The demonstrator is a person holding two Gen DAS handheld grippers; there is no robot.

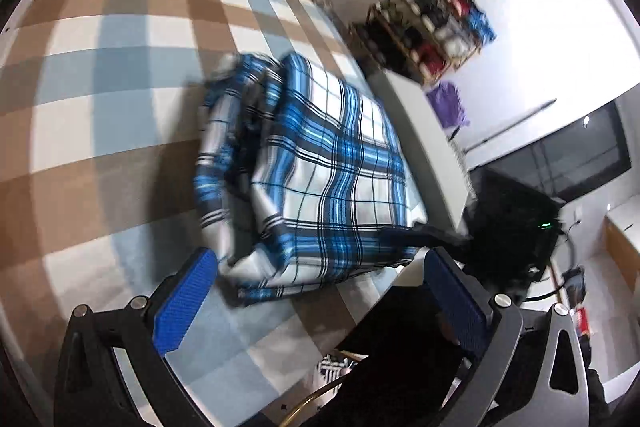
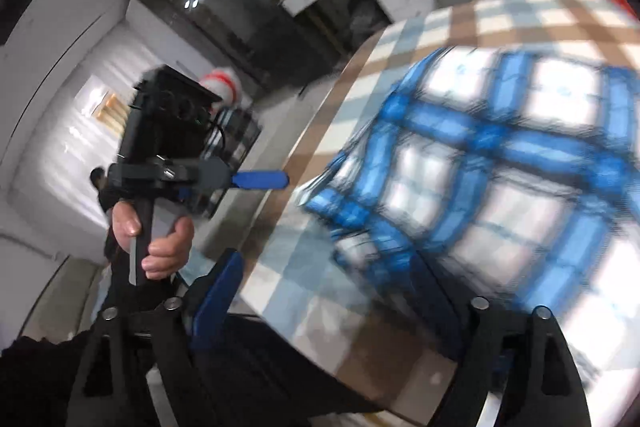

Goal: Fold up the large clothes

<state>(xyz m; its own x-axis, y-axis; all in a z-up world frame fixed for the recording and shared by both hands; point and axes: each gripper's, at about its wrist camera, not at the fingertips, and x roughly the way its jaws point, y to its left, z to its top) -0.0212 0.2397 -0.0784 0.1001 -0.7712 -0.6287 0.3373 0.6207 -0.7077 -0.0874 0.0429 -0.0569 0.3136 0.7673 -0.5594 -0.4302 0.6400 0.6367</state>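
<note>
Shirt (image 1: pixel 320 163), blue plaid, lies folded on the checked desk (image 1: pixel 104 99) near its edge. My left tongs (image 1: pixel 320 303) gape wide, empty, just short of the hem. My right tongs (image 2: pixel 340 303) gape wide, empty, beside the shirt.

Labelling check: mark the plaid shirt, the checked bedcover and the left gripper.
plaid shirt (image 1: pixel 320 163), left wrist view, middle of the folded top panel.
checked bedcover (image 1: pixel 112 75), left wrist view, bare patch left of the shirt.
left gripper (image 2: pixel 260 179), right wrist view, blue finger tips.
</note>
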